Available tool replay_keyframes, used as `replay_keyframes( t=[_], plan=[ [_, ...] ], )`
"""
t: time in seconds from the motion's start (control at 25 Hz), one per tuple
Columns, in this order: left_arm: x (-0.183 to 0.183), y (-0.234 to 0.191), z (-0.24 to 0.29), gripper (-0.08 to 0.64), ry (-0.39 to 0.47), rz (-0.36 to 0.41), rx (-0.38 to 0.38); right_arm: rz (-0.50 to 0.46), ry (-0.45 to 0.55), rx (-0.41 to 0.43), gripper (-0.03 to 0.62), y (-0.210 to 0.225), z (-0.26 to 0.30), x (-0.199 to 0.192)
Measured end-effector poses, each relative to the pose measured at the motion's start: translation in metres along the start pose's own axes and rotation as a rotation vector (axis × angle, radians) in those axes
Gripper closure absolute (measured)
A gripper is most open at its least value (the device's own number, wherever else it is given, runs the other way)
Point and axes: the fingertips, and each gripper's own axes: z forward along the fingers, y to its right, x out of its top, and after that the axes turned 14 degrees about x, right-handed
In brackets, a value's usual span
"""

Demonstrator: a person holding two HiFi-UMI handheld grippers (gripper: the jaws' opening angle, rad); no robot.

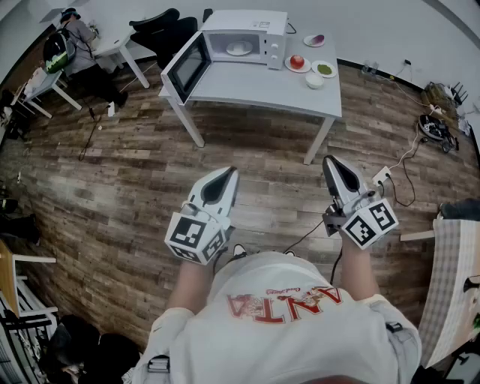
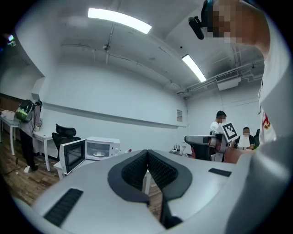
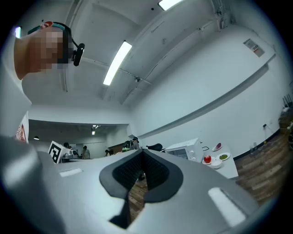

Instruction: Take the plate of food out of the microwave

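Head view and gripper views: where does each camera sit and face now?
Head view: on the person's head, steeply down; shirt, forearms, left tongs, right tongs, open microwave.
Left gripper view: on left tongs, level along shut jaws; shows right tongs, shirt.
Right gripper view: on right tongs, slightly upward along shut jaws; shows shirt edge.
Shared: all show the microwave on the table.

One microwave (image 1: 247, 20) sits on one far table (image 1: 255, 88). One plate (image 1: 231, 49) is inside; three food plates (image 1: 331, 72) and one bowl (image 1: 315, 81) sit right.
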Motion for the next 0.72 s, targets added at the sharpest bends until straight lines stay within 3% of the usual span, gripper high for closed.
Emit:
replay_keyframes(
  t=[0.72],
  plan=[
    [-0.007, -0.011, 0.003, 0.551, -0.021, -0.013, 0.000, 0.018, -0.021, -0.007, 0.591, 0.003, 0.008, -0.008]
  ],
)
